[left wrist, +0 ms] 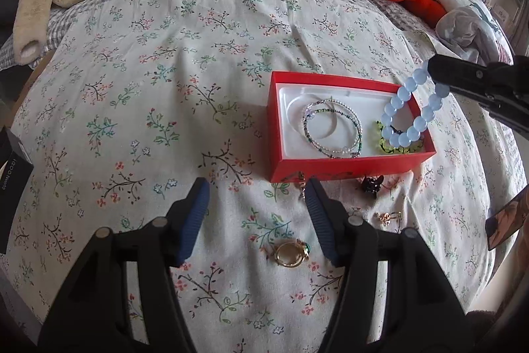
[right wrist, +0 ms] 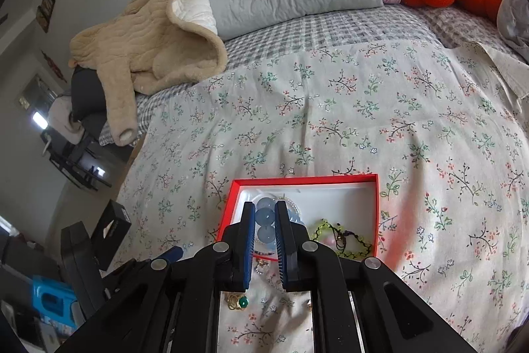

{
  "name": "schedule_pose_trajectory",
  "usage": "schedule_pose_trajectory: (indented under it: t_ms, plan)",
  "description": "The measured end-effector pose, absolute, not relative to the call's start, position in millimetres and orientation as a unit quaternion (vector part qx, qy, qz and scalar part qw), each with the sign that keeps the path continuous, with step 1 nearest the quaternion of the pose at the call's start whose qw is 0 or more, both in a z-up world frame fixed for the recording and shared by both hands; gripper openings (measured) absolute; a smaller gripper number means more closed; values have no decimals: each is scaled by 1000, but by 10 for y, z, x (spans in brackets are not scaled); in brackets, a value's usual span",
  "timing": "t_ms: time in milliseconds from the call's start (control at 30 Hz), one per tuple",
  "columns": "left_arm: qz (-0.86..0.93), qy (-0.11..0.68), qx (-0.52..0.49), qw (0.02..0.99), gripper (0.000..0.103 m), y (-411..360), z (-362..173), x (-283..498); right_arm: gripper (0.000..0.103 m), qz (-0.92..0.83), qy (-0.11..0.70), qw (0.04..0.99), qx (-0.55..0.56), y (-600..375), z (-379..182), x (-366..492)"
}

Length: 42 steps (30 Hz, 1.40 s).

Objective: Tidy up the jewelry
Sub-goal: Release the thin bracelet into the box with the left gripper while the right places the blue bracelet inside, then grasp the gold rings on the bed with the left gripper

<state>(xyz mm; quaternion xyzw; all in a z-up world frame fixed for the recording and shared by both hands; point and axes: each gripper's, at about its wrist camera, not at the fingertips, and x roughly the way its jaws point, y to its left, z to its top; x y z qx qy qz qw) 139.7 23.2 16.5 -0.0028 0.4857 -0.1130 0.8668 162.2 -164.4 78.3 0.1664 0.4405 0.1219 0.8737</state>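
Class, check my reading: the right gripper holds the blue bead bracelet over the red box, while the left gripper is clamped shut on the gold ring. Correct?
Not quite. The left gripper is open and holds nothing; the gold ring lies loose on the bedspread between its fingers, as the left wrist view shows. The right gripper does hold the blue bead bracelet over the red box.

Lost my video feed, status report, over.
Right hand-held gripper shut on blue bead bracelet, hanging over red box. Left hand-held gripper open, empty. Gold ring on bedspread. Nothing blocking.
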Motion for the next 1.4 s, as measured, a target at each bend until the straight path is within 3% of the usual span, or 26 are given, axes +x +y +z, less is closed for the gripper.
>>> schedule_pose_trajectory:
  t_ms: [467,1067,1167,1233,1300,1400]
  plan:
    - [-108,502,16,858,61,188,22,1322,12,55,480,871,88,-1788,433,1709]
    - [-107,501,37,858,69,141,152,1150,19,71,493,865,50,-1798,568,1223]
    - [-107,503,37,857,70,145,132,1086,30,75,494,865,40,-1797,551,1092]
    - [-109,500,38,858,70,140,112,1030,72,72,482,872,41,-1816,536,984]
    - [-112,489,38,864,71,134,92,960,80,63,460,884,55,-1868,499,865]
    - [-116,462,34,878,78,127,17,841,80,63,468,879,71,-1945,333,756]
